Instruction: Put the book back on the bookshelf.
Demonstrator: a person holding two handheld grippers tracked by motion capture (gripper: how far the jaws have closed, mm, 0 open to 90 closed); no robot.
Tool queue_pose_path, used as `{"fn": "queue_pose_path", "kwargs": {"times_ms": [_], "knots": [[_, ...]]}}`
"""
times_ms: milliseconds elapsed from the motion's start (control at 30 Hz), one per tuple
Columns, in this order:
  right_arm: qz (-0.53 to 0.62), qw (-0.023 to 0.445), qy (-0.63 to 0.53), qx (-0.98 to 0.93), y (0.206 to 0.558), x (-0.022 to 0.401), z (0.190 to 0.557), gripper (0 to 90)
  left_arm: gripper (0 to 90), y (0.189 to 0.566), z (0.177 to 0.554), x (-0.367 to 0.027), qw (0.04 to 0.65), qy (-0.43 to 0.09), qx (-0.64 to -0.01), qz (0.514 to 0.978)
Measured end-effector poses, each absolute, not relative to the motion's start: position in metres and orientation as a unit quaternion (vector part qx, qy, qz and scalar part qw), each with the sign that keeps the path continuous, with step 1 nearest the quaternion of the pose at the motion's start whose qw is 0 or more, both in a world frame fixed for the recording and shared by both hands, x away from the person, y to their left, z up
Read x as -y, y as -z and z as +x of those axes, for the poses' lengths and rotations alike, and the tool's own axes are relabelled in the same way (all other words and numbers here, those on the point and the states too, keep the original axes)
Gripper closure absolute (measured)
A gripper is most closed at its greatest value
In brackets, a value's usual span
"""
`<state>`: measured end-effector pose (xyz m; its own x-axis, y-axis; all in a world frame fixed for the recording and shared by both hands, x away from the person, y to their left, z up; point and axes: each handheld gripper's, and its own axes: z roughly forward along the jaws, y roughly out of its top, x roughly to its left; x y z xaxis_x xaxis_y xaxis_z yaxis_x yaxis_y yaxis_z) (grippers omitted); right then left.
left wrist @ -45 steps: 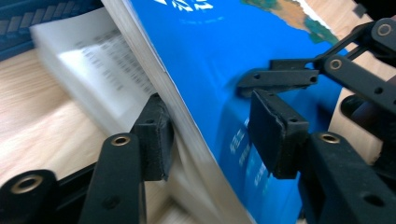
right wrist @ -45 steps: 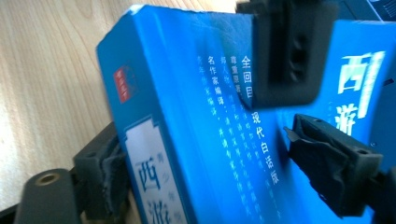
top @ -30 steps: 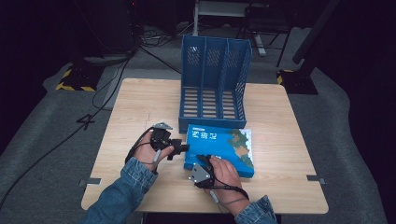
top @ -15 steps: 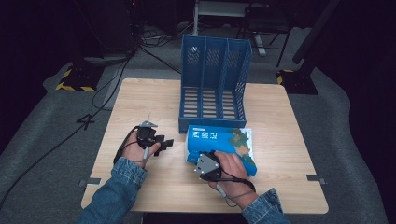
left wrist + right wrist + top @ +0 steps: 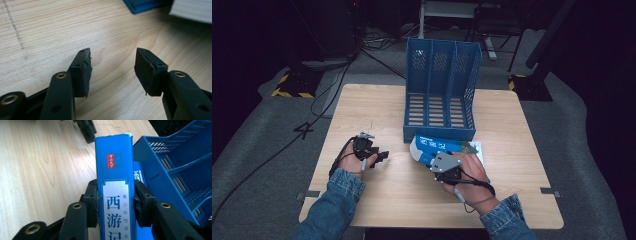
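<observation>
Blue book [image 5: 115,182] with spine reading 西游记 and 青少年悦读, clamped in right tongs [image 5: 116,202], raised above desk [image 5: 377,105] beside blue file rack [image 5: 439,90]; left tongs [image 5: 112,72] released, empty.

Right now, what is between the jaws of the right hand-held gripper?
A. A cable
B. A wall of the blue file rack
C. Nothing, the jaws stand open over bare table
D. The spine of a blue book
D: in the right gripper view, the right hand-held gripper has both pads pressed against the spine of the blue book, with the blue file rack standing apart beside it.
</observation>
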<state>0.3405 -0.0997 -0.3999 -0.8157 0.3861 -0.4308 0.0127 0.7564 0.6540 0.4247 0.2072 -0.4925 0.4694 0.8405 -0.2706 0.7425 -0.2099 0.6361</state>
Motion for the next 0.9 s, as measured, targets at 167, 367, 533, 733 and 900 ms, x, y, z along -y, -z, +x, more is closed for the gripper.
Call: {"fn": "queue_pose_path", "kwargs": {"times_ms": [167,367,533,733,900], "knots": [[0.127,0.274,-0.343,-0.89,0.388,0.105,0.342,61.9,47.3,0.495,0.426,-0.212,0.38,-0.068,-0.511,0.768],[0.15,0.252,-0.357,-0.887,0.369,0.113,0.346,62.0,46.1,0.5,0.428,-0.217,0.411,-0.056,-0.513,0.752],[0.162,0.236,-0.374,-0.882,0.347,0.121,0.348,62.2,46.1,0.5,0.428,-0.217,0.412,-0.057,-0.513,0.751],[0.178,0.231,-0.407,-0.865,0.332,0.129,0.347,62.3,46.1,0.501,0.428,-0.218,0.416,-0.058,-0.514,0.748],[0.19,0.23,-0.423,-0.855,0.324,0.136,0.347,62.4,46.2,0.501,0.428,-0.219,0.42,-0.053,-0.515,0.745]]}}
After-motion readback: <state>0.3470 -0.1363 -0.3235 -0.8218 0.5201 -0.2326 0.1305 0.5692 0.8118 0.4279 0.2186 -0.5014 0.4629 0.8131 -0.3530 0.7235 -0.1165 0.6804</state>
